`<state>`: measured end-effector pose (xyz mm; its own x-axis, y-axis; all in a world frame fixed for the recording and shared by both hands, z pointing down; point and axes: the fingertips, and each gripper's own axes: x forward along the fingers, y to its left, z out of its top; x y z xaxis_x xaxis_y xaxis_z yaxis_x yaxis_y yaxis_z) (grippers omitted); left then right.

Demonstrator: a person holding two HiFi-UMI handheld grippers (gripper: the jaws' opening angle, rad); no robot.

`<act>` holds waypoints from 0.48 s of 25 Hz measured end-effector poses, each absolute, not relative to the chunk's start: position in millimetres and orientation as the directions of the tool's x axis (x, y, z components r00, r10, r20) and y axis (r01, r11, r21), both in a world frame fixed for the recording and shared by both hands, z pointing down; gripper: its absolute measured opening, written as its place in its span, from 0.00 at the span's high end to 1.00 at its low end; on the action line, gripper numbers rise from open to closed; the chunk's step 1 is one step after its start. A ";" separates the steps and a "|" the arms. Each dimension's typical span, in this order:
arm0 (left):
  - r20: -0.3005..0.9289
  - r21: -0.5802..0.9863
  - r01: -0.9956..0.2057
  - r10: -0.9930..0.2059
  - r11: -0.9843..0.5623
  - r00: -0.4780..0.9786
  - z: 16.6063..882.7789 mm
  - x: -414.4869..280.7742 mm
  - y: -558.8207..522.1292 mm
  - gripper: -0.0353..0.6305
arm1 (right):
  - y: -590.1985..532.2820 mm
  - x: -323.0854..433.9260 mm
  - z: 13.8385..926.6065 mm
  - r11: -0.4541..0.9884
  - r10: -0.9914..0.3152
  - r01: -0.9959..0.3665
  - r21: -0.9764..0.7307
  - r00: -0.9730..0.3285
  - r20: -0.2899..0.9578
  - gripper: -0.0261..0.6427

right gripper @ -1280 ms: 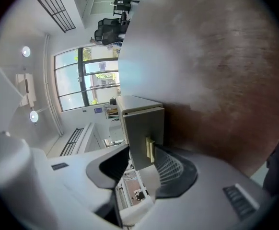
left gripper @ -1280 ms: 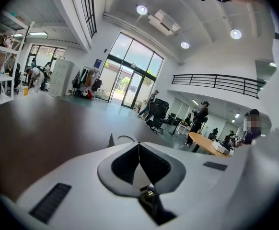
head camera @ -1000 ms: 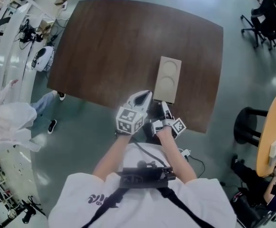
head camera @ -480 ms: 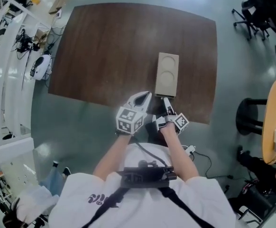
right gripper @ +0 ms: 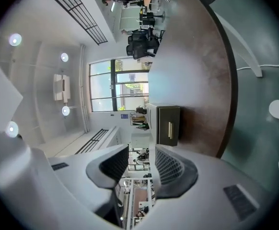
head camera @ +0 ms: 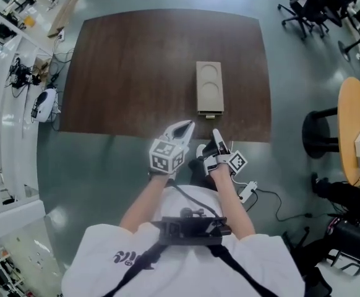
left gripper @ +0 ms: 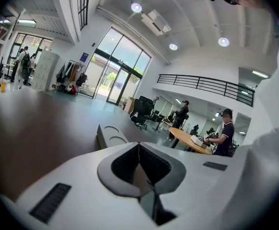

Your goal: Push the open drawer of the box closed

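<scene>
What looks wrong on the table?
The box has its drawer sticking out a little at its near end, so it is not shut. Nothing else on the table looks odd.

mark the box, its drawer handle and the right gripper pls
box (head camera: 209, 86): head view, middle of its top face.
drawer handle (right gripper: 169, 130): right gripper view, middle of the pale bar.
right gripper (right gripper: 141, 148): right gripper view, midway between its open fingertips.
</scene>
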<state>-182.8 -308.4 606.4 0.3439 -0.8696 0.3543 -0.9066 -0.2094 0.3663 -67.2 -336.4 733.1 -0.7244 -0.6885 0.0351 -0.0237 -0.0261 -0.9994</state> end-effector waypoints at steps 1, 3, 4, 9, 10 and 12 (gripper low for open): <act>0.348 0.361 -0.905 -0.869 -0.224 0.353 604.4 -180.5 -304.8 0.93 | -332.3 -66.3 726.5 0.001 -0.687 -0.039 -0.999 -0.726 0.028 0.71; 0.333 0.345 -0.905 -0.869 -0.248 0.365 598.8 -177.9 -297.6 0.93 | -325.9 -65.1 709.7 0.083 -0.675 -0.102 -0.991 -0.738 0.019 0.71; 0.324 0.334 -0.906 -0.872 -0.258 0.368 595.0 -177.9 -293.6 0.93 | -322.9 -64.5 698.0 0.131 -0.668 -0.151 -0.980 -0.744 0.025 0.71; 0.261 0.269 -0.922 -0.900 -0.280 0.349 563.9 -185.5 -277.2 0.93 | -313.5 -80.0 590.7 0.492 -0.608 -0.299 -0.818 -0.790 -0.077 0.71; 0.242 0.253 -0.925 -0.908 -0.282 0.343 554.3 -187.5 -275.2 0.93 | -311.2 -79.7 577.3 0.527 -0.608 -0.352 -0.773 -0.792 -0.054 0.71; 0.199 0.221 -0.932 -0.922 -0.287 0.332 532.5 -190.7 -271.8 0.93 | -306.4 -76.4 550.2 0.597 -0.623 -0.468 -0.652 -0.782 -0.008 0.72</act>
